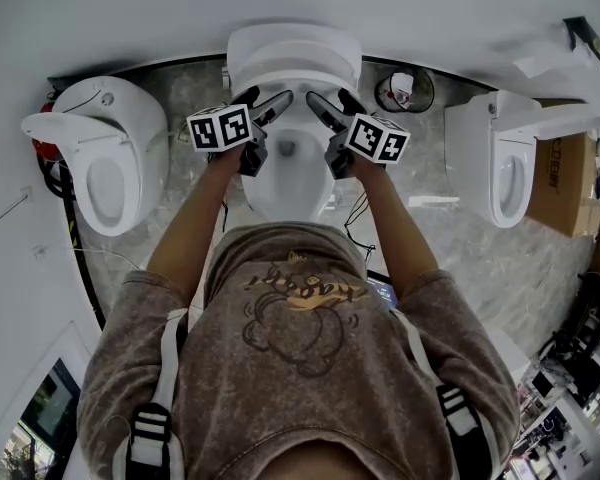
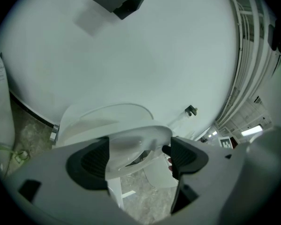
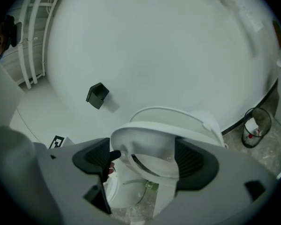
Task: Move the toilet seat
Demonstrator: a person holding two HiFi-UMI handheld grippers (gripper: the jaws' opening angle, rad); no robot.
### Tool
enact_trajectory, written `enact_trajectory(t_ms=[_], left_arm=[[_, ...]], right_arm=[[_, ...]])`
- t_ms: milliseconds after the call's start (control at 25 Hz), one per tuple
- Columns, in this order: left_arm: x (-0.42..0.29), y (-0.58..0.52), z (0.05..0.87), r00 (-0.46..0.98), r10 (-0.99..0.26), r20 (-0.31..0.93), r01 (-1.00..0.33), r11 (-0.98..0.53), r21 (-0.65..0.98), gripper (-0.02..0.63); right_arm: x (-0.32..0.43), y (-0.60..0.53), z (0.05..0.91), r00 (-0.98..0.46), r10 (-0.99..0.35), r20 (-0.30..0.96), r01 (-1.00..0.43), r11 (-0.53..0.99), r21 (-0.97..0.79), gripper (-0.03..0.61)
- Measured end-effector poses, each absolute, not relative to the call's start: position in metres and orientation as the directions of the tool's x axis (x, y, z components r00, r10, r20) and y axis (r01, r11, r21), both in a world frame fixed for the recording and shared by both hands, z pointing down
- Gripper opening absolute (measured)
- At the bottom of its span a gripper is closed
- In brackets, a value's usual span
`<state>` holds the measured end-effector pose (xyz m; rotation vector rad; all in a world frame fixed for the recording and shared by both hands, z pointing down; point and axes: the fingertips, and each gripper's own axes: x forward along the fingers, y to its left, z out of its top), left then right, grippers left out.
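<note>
The middle toilet stands against the white wall with its lid upright. Its white seat is tilted partway up, and its front rim runs across the gap of both grippers. My left gripper and right gripper sit side by side over the bowl, tips nearly meeting. Both jaws stand wide and spread sideways, and the rim lies over the pads rather than being clamped. Whether the fingers touch the seat's underside is hidden.
A second toilet stands at the left and a third at the right, beside a cardboard box. A small waste bin sits by the wall. Cables run over the marbled floor. A black box is fixed on the wall.
</note>
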<state>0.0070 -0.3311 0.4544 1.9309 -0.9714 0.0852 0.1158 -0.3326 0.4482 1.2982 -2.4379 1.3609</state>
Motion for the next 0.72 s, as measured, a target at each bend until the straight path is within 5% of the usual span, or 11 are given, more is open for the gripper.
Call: enact_trajectory(t_ms=[720], left_arm=[[0.019, -0.343, 0.451, 0.709, -0.560, 0.428, -0.650, -0.286, 0.704, 0.410]], right_arm=[[0.113, -0.347, 0.445, -0.650, -0.626, 0.431, -0.705, 0.284, -0.650, 0.430]])
